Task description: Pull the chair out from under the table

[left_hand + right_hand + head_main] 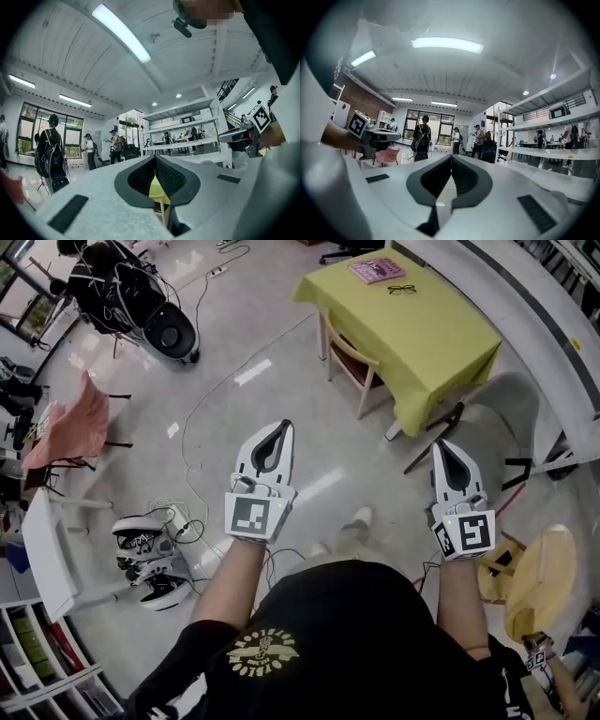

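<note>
Chair [349, 354] and grippers are well apart, with nothing gripped. The left gripper [155, 160] has its jaws pressed together at the tips and empty. Through the dark hollow behind the tips shows a strip of yellow-green cloth [157, 190] with a pale wooden leg under it; I cannot tell whose leg that is. The right gripper [451, 157] also has its jaws closed tip to tip on nothing. In the head view both grippers are held out level over the pale floor [281, 352], side by side, pointing toward the table [431, 334]. The table stands ahead and to the right, draped in that yellow-green cloth. The chair sits at the table's left side. It has a light wooden frame with a curved back rail, a pale seat and slim legs. Its seat is tucked under the hanging edge of the cloth, and its back stands clear of it. On the far end of the table lie a pink book [377, 270] and a pair of dark glasses [402, 289]. A grey chair [511, 399] with dark legs stands at the table's near right corner.
</note>
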{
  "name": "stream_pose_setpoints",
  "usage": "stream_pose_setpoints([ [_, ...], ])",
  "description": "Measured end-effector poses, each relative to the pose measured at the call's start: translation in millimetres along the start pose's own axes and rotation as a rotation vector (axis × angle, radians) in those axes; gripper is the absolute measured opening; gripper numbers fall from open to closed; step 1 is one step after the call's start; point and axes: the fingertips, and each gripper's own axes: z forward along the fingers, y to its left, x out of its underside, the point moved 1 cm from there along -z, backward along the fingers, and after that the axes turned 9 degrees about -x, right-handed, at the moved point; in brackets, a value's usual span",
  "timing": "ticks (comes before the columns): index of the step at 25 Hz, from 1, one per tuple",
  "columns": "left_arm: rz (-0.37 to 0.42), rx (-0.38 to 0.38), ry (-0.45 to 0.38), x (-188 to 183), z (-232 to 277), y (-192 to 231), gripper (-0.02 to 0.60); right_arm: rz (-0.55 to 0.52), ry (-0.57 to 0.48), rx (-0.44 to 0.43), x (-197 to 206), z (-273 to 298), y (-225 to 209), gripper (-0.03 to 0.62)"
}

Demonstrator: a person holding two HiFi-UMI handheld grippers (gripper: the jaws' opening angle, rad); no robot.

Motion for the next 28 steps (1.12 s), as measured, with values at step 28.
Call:
stream_pose_setpoints([
  [28, 0.046, -0.141, 0.038, 3, 125, -2, 0.009, 0.052, -0.035, -0.128, 21, 83, -131, 0.011],
])
